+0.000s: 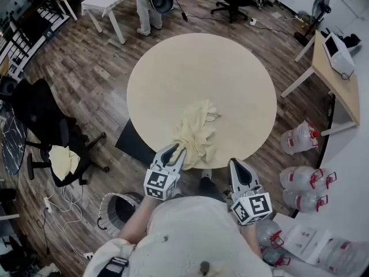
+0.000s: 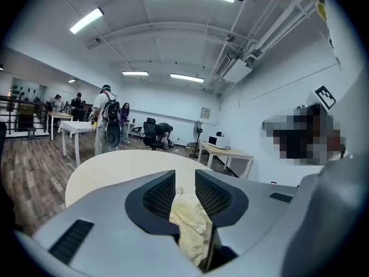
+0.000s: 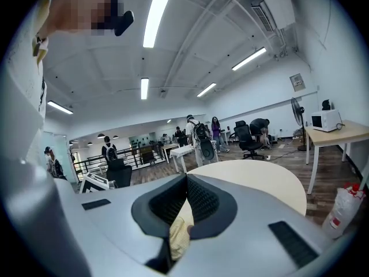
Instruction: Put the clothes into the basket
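One cloth point(image 1: 197, 130) lies loose inside the half-spread left hand-held gripper point(image 1: 177, 150); the right hand-held gripper point(image 1: 234, 162) is closed, empty. Next: clamp, carry to basket point(image 1: 102, 211).

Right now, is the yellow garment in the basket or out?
Out: the yellow garment lies crumpled on the round table, near its edge.

Pale yellow crumpled cloth garment point(image 1: 198, 133), heaped on the near part of the round table point(image 1: 242, 85).
Its nearest fold lies between the parted jaws of the left tongs point(image 1: 177, 150), while the right tongs point(image 1: 236, 163) are apart from it, off to its right. A round, pale-rimmed basket with a dark inside point(image 1: 118, 208) stands on the floor point(image 1: 86, 85), down and left of the left tongs.
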### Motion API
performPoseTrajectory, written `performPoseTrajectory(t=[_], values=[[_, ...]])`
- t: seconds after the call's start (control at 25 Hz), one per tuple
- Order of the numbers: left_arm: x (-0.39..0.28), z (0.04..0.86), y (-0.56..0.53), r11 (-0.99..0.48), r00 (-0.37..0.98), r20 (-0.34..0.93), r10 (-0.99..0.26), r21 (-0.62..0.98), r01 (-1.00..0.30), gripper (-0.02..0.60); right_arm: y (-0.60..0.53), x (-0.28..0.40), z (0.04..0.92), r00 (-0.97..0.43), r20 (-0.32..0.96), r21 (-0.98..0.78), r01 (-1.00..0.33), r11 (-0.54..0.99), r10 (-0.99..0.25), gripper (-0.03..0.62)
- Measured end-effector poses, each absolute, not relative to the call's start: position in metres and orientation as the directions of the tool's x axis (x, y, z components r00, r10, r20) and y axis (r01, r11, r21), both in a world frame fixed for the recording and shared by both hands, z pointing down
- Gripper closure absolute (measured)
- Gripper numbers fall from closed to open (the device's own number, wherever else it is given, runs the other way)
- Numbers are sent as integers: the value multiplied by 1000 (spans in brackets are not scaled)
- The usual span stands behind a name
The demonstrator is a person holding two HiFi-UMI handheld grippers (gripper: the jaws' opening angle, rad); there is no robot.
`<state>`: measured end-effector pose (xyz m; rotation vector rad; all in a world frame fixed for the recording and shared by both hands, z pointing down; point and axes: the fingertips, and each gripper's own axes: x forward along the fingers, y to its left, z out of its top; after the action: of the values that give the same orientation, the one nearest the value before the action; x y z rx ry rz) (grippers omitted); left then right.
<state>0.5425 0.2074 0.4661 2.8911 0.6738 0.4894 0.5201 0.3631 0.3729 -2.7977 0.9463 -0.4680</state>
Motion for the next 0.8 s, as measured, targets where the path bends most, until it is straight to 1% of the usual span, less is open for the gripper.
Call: performPoseTrajectory(t=[0.16, 0.32, 0.56, 0.8], values=[[563, 495, 215, -894, 830, 338, 444, 223, 388, 463, 374, 534, 374, 755, 252, -238, -558, -795, -605, 586], [580, 527, 225, -896, 801, 404, 442, 240, 374, 426, 385, 549, 375, 755, 250, -239, -558, -795, -606, 586], [595, 566, 234, -905, 761, 492, 424, 253, 341, 399, 391, 566, 374, 743, 246, -241, -575, -782, -622, 586], [605, 606, 249, -920, 720, 575, 388, 204, 334, 347, 414, 581, 378, 746, 243, -252, -569, -783, -620, 586]])
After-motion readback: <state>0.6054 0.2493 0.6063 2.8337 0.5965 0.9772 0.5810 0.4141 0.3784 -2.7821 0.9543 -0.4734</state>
